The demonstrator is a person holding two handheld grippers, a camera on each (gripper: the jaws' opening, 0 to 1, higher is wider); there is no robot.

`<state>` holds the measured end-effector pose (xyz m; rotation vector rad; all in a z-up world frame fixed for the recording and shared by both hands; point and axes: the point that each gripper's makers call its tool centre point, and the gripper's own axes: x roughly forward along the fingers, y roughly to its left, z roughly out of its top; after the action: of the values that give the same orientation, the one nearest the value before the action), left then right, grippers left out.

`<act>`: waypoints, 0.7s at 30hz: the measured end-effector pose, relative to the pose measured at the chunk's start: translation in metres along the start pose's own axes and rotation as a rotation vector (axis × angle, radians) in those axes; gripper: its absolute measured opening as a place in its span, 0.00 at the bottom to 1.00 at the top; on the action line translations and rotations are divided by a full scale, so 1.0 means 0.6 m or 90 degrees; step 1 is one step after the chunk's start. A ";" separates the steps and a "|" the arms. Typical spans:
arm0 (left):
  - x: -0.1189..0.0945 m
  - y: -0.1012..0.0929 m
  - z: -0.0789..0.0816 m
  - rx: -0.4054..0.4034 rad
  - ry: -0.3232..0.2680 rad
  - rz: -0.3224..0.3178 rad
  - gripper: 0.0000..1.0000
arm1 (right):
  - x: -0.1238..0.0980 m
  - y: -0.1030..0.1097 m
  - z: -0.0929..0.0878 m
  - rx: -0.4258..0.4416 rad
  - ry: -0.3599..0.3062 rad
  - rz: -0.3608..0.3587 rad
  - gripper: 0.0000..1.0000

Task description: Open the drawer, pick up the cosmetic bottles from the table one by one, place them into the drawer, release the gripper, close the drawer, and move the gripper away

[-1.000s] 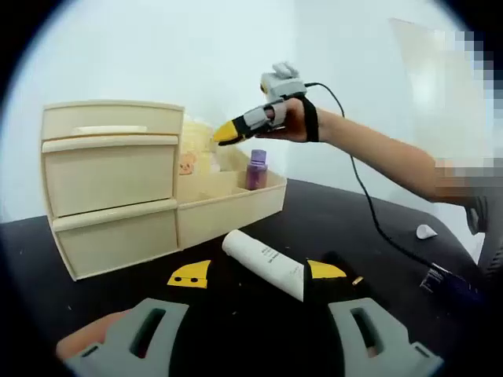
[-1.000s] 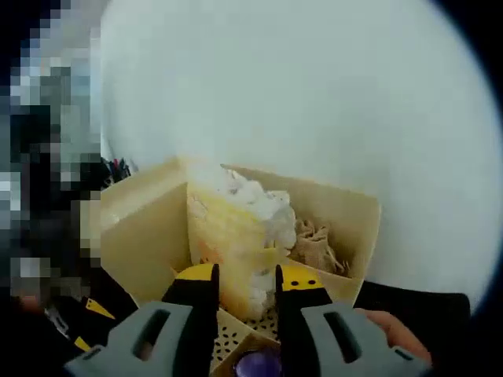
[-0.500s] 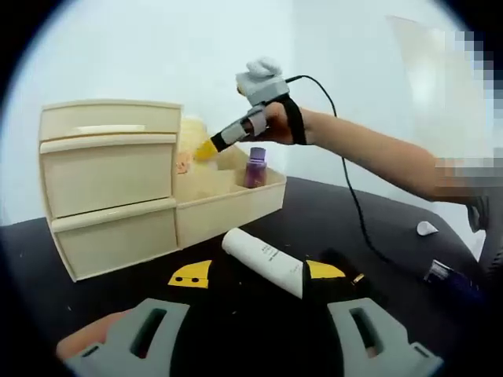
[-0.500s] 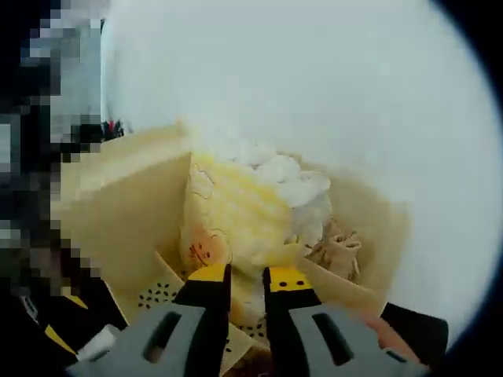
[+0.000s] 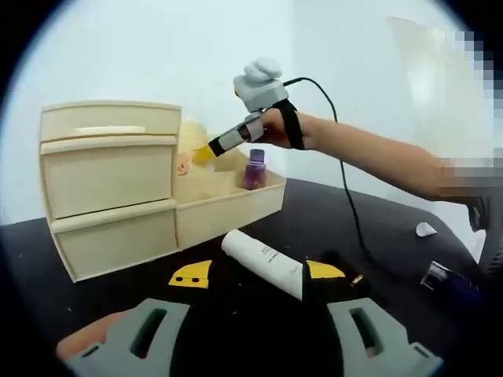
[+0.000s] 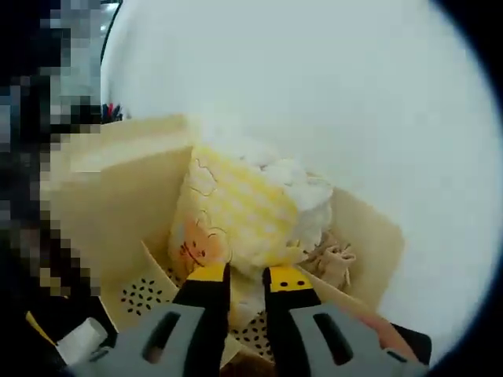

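Your left gripper [image 5: 255, 276] hangs low over the black worktop [image 5: 377, 236] with its yellow-tipped jaws spread wide apart. Between them, on the worktop, lies a white cosmetic tube [image 5: 263, 261]; neither jaw touches it.

Beyond the tube stands the cream drawer unit [image 5: 110, 184], its stacked drawers shut. The open tray section [image 5: 228, 208] juts out from the unit's side. A purple cosmetic bottle [image 5: 256, 170] stands upright in that tray, near its far corner. A dark bottle [image 5: 448, 281] lies on the worktop far off to the side, near a small white scrap [image 5: 425, 230].

Your right gripper [image 5: 224, 142] reaches over the tray, slanting down toward the yellow patterned pouch [image 5: 189, 149] behind the purple bottle, with your hand [image 5: 275, 126] strapped to it and a black cable trailing from it.

In the right gripper view, that gripper's [image 6: 246, 275] jaws stand close together with a narrow gap, holding nothing. Just beyond their tips are the pouch [image 6: 228, 216], a white fluffy wad [image 6: 302, 196] and a small beige cloth bundle [image 6: 330, 259] in the tray [image 6: 149, 290].
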<state>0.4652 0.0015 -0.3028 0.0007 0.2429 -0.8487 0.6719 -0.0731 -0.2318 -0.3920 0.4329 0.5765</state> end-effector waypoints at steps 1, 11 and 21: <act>0.000 0.001 0.001 -0.002 -0.001 0.001 0.39 | -0.005 0.002 -0.001 0.000 -0.001 -0.001 0.16; 0.000 0.008 0.006 -0.016 -0.013 0.004 0.36 | -0.087 -0.020 0.035 0.012 -0.055 0.000 0.18; 0.001 0.012 0.009 -0.023 -0.019 0.007 0.36 | -0.200 0.028 0.026 -0.019 -0.086 0.031 0.19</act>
<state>0.4722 0.0052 -0.2983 -0.0446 0.2310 -0.8327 0.5757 -0.1049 -0.1638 -0.3686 0.3052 0.6532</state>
